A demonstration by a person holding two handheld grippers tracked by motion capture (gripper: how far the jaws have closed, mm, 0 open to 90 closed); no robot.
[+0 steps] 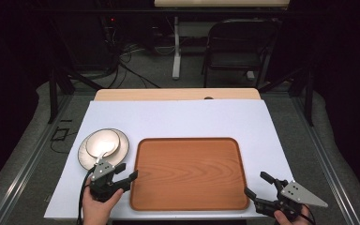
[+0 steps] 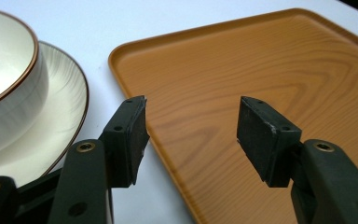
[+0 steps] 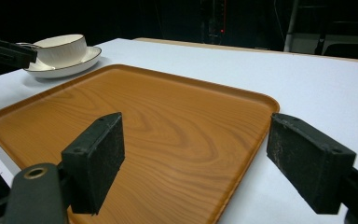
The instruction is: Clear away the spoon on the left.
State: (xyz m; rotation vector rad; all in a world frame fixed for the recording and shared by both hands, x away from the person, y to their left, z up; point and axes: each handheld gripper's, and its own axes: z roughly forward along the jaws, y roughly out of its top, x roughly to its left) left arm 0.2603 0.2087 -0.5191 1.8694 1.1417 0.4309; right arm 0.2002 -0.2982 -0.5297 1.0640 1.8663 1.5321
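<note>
1. White table cover (image 1: 178,119); wooden tray (image 1: 189,172) centred on it.
2. Plate (image 1: 85,157) left of the tray, bowl (image 1: 102,142) sitting in it.
3. My left gripper (image 1: 124,179): jaws spread, empty, at the tray's left edge.
4. My right gripper (image 1: 257,185): jaws spread, empty, at the tray's right near corner.

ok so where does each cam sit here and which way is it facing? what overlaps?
High view: above the person's side, looking forward and down at the tray; shows both hands, the left gripper and the right gripper.
Left gripper view: rides the left gripper, looking past its open jaws at the tray's corner, bowl and plate.
Right gripper view: rides the right gripper, looking across the tray toward the bowl.
Shared: tray, bowl and plate appear in all three.
</note>
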